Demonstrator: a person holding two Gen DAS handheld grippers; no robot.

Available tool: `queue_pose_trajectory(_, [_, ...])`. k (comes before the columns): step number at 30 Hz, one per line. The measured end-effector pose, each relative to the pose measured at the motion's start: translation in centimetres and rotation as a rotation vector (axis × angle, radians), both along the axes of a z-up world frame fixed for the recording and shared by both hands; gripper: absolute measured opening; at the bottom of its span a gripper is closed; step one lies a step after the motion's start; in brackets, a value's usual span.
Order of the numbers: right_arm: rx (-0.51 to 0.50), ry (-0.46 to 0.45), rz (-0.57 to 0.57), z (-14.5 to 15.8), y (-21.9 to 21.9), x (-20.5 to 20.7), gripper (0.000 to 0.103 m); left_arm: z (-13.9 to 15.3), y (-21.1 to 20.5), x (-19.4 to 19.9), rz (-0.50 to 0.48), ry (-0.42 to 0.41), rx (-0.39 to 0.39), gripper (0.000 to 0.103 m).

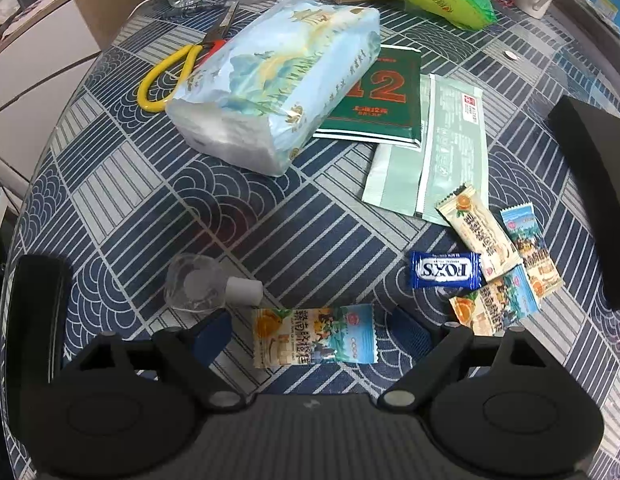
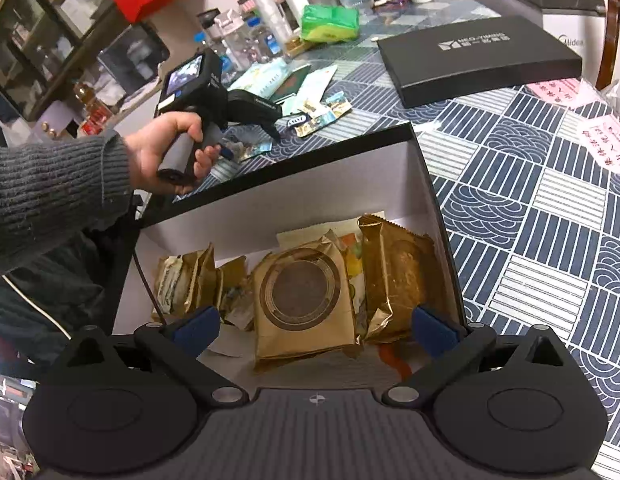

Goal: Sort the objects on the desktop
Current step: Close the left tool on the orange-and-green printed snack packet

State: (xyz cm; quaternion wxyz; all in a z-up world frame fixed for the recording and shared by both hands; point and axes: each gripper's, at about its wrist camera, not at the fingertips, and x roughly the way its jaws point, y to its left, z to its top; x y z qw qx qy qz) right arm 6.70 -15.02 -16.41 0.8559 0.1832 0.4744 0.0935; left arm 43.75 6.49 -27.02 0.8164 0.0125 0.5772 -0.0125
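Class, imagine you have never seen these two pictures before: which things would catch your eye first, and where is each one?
The big tissue pack lies in the middle of the patterned table, with yellow-handled scissors beside it. Nearer, the open left gripper frames an orange snack packet, with more sweets to its right. The open right gripper hangs over a box of gold foil packets.
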Motion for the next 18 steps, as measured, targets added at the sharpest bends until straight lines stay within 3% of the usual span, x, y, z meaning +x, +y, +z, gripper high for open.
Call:
queue_pose_trajectory(3, [0.003, 0.0, 0.002, 0.0, -0.1, 0.0, 0.103, 0.2, -0.1, -0.2, -0.011, -0.01, -0.007, 0.095])
queue_pose_trajectory(5, [0.004, 0.0, 0.003, -0.1, -0.1, 0.1, 0.103, 0.7, -0.4, -0.4, -0.027, -0.027, -0.006, 0.06])
queue_pose_trajectory(18, [-0.004, -0.016, -0.012, 0.3, -0.5, -0.3, 0.103, 1.8, -0.8, -1.4, -0.032, -0.024, -0.01, 0.058])
